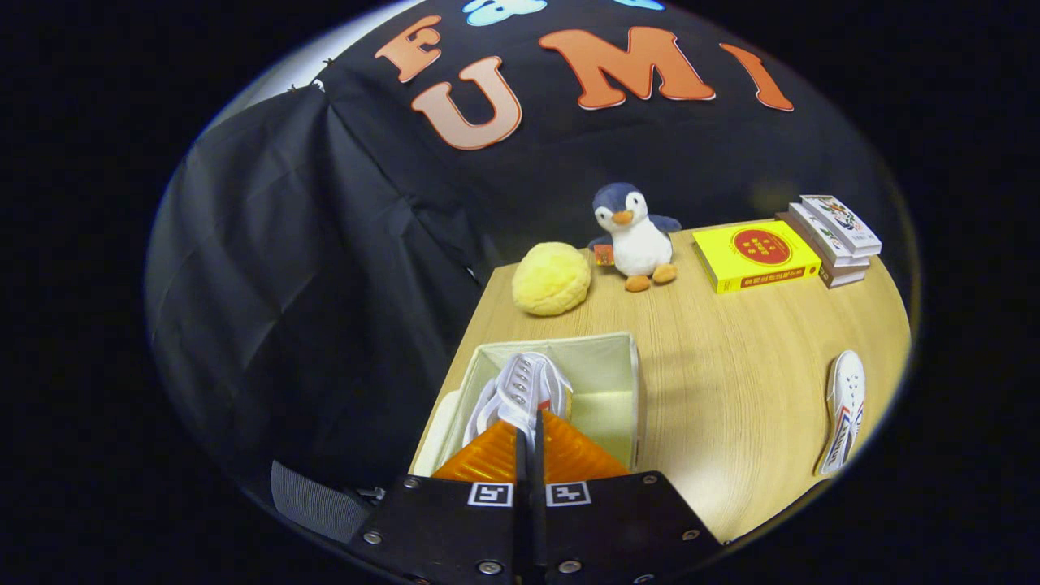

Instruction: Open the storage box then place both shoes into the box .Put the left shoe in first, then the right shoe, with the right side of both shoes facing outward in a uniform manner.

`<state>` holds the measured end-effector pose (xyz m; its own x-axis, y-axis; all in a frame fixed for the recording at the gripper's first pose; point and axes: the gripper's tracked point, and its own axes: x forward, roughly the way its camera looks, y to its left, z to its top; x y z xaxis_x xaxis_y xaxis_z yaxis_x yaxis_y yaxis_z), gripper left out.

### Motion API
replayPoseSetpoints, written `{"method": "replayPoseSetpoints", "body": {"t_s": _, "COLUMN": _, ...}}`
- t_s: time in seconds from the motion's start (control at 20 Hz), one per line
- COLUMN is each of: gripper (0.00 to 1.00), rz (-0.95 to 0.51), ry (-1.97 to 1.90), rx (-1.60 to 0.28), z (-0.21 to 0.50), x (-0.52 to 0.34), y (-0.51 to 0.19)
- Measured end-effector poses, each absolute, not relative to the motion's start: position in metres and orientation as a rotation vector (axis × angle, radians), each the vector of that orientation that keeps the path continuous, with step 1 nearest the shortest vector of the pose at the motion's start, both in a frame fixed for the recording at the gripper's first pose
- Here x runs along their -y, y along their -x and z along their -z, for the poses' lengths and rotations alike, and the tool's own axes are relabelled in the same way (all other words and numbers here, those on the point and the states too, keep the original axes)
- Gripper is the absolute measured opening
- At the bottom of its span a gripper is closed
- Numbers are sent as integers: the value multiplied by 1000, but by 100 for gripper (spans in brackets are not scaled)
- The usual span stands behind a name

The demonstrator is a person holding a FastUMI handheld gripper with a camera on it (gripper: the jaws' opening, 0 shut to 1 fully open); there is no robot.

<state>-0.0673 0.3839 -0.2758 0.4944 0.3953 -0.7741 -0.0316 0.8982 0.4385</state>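
Gripper (528,435) clamped on a shoe (520,390) over the open box (626,382).

The fingers are drawn together with only a thin gap between them, and both press on the heel end of the white shoe, which points away from them and hangs within the mouth of the box. The box is pale fabric, open-topped, and stands at the near left corner of the tabletop (731,406); its left wall lies along the table's left edge. The second shoe (843,410), white with coloured side stripes, lies on its side near the right edge, well apart from the box. Beyond the box, toward the far edge, sit a yellow plush ball (551,279) and, just beside it, a penguin toy (635,237). A yellow book (756,254) and a book stack (833,237) occupy the far right corner.
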Motion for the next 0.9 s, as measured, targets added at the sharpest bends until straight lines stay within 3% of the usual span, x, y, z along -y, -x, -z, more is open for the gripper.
{"method": "replayPoseSetpoints", "body": {"t_s": 0.65, "gripper": 3, "rz": -166, "ry": -365, "rx": -1271, "z": 347, "x": -440, "y": 103}}
{"method": "replayPoseSetpoints", "body": {"t_s": 0.9, "gripper": 8, "rz": -231, "ry": -381, "rx": -1361, "z": 361, "x": -452, "y": 125}}
